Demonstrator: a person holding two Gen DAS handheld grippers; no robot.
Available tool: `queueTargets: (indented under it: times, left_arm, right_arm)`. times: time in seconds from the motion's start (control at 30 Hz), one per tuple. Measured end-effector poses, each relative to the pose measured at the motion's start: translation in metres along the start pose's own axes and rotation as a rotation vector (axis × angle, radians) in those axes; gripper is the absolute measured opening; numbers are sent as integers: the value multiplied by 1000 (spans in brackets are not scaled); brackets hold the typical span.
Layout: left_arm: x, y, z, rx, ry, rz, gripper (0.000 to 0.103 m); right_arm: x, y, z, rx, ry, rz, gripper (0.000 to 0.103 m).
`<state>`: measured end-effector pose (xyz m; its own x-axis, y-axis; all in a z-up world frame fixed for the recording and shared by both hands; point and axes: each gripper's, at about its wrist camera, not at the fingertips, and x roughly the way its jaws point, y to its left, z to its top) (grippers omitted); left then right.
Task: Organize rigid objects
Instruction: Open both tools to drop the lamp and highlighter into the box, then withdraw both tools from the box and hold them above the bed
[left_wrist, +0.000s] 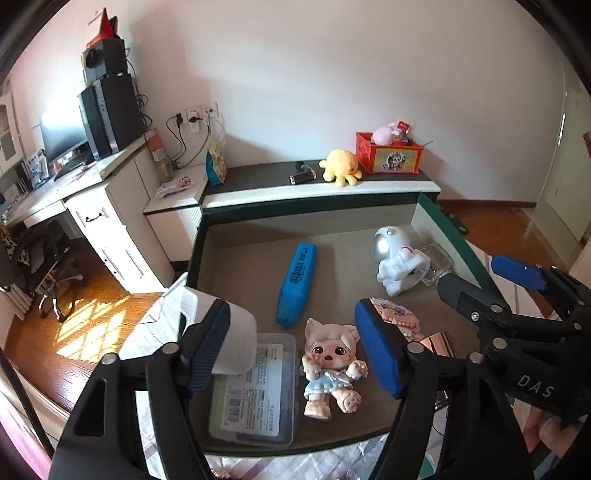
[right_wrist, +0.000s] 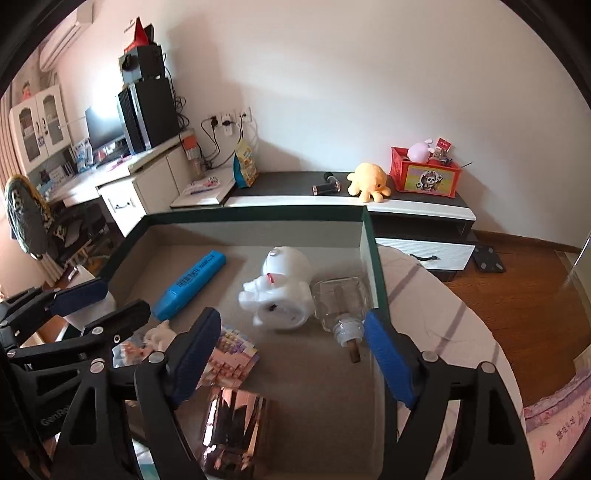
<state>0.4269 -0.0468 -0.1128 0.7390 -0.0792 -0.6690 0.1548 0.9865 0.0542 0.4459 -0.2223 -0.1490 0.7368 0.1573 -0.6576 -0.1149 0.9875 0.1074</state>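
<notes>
An open box with a dark green rim (left_wrist: 197, 243) holds the items. My left gripper (left_wrist: 295, 354) is open above a pale doll figurine (left_wrist: 332, 369) that lies on its back on the box floor, free of the pads. A clear plastic case (left_wrist: 255, 391) with a green label lies beside the doll. A blue case (left_wrist: 297, 282) lies further in. My right gripper (right_wrist: 291, 362) is open with nothing between its fingers, over the box floor near a white astronaut figure (right_wrist: 277, 291), a glass bottle (right_wrist: 340, 306), a pink card pack (right_wrist: 231, 356) and a shiny copper box (right_wrist: 236, 428).
A white object (left_wrist: 236, 332) sits at the box's left edge against my left finger. Behind the box stands a low cabinet (right_wrist: 424, 210) with a yellow plush octopus (right_wrist: 369, 181) and a red crate (right_wrist: 424, 175). A desk with a monitor is at the left.
</notes>
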Motion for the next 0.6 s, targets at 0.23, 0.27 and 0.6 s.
queueTargets:
  times: [0.23, 0.27, 0.6]
  left_arm:
    - [-102, 4, -24, -18, -194, 38, 95]
    - [-117, 5, -30, -24, -222, 42, 97]
    - [-241, 4, -96, -37, -424, 104, 103]
  right_arm:
    - [-86, 15, -15, 0, -129, 48, 83]
    - [-102, 19, -19, -5, -155, 52, 84]
    - [-230, 60, -71, -88, -357, 30, 85]
